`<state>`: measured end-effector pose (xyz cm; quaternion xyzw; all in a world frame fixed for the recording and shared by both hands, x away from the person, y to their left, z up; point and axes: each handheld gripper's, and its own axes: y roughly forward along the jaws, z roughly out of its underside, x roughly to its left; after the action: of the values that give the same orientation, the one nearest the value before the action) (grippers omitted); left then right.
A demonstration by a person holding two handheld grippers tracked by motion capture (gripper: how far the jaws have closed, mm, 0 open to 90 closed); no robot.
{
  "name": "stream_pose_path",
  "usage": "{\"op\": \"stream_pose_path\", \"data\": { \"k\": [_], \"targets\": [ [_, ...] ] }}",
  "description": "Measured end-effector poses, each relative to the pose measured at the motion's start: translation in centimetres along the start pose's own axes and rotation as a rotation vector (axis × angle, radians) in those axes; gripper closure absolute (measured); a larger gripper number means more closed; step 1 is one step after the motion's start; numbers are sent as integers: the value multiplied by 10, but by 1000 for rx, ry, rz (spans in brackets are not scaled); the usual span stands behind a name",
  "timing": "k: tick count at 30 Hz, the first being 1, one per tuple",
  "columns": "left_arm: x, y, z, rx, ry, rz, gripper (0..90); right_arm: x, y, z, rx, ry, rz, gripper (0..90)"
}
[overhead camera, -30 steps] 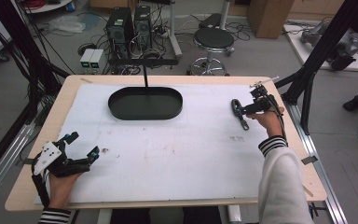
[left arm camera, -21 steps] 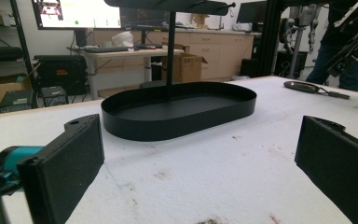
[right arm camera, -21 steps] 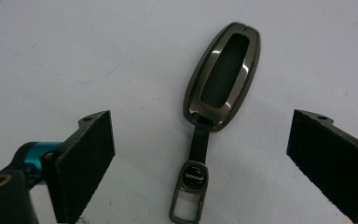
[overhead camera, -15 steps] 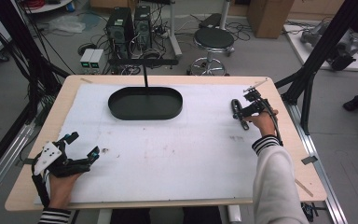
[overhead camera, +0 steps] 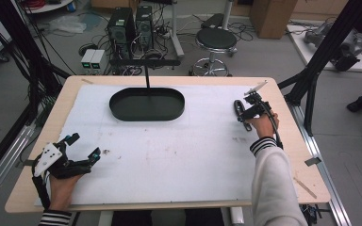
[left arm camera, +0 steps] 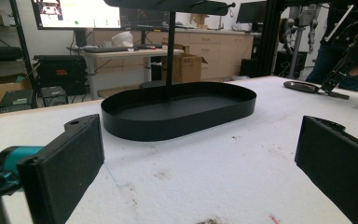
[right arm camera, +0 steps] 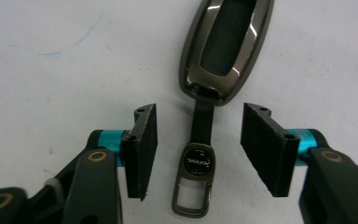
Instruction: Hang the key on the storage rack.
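Observation:
A dark metallic key fob (right arm camera: pixel 228 46) lies on the white mat with a black strap (right arm camera: pixel 201 121) and a metal clasp (right arm camera: pixel 193 186) trailing from it. My right gripper (right arm camera: pixel 198 154) points down over the strap. Its jaws have just been closing; the strap lies between the pads, with a gap on each side. From above, the fob (overhead camera: pixel 238 109) sits at the table's right, the right gripper (overhead camera: pixel 242 115) on top of it. My left gripper (overhead camera: pixel 85 146) rests open at the near left, its pads (left arm camera: pixel 70 158) holding nothing.
A black oval tray (overhead camera: pixel 147 113) with an upright post and a top bar stands at the back centre, and its wall (left arm camera: pixel 177 126) lies straight ahead of the left gripper. The white mat (overhead camera: pixel 179 155) covers most of the wooden table.
The right gripper has come down onto the key fob's strap and its jaws have narrowed around it. The left gripper has kept still.

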<state>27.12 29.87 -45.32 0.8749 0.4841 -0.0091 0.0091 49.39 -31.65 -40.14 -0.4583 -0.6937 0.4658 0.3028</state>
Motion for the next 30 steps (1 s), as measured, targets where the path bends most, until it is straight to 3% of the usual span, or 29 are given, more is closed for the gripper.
{"op": "stream_pose_path", "data": {
  "k": [12,18,19,30],
  "targets": [
    [0,0,0,-1,-1,-1,17,2,4,-1,25,1,11,595],
    [0,0,0,-1,-3,-1,17,4,6,-3,35,-20,42,677],
    [0,0,0,-1,-3,-1,17,4,6,-3,33,-14,54,726],
    [0,0,0,-1,-3,-1,17,5,7,-4,38,18,71,827]
  ]
}}
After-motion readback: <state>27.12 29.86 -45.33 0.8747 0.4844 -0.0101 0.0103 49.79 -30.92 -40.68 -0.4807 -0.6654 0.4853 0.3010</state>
